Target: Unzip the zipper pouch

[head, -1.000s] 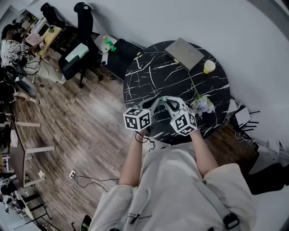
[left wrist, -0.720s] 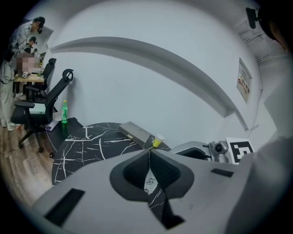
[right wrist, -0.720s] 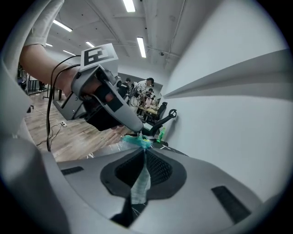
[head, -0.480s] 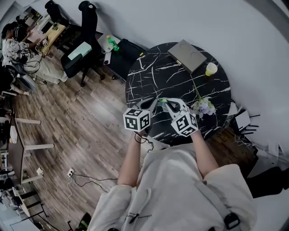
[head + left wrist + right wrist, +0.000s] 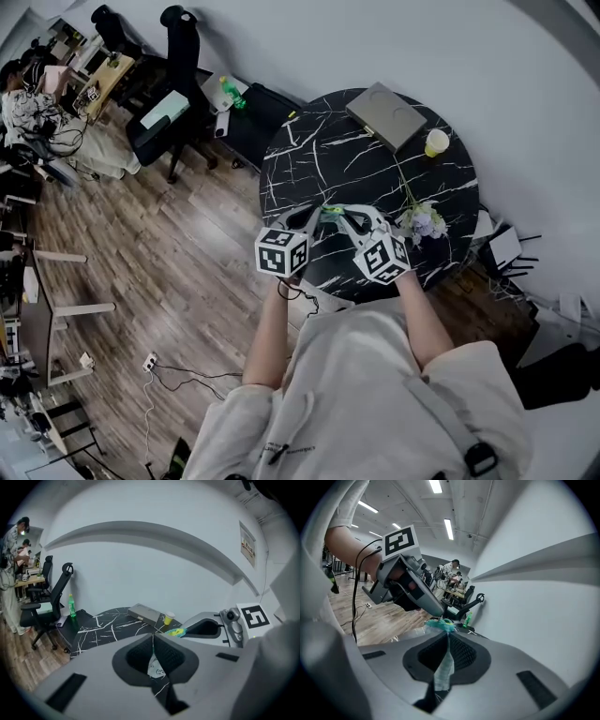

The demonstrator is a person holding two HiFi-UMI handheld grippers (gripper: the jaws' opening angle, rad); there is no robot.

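Above the near edge of the black marble table [image 5: 309, 159], both grippers hold the small zipper pouch [image 5: 330, 212] between them. My left gripper [image 5: 314, 218] is shut on a thin edge of its pale printed fabric [image 5: 154, 665]. My right gripper [image 5: 350, 218] is shut on another strip of the pouch [image 5: 442, 667], and a teal-green bit [image 5: 440, 625] sticks out past its jaws. In the left gripper view the right gripper [image 5: 208, 627] sits close on the right with the green-yellow end [image 5: 176, 632] at its tip. Whether the zipper is open or closed is not visible.
On the far side of the table lie a flat grey case [image 5: 386, 112] and a yellow cup [image 5: 435, 141]. A small bunch of flowers [image 5: 422, 221] lies at the right edge. An office chair [image 5: 169, 103] and a green bottle [image 5: 229, 92] stand beyond the table.
Both grippers stay shut on the pouch. The left gripper and the pouch's green end have edged slightly to the left.
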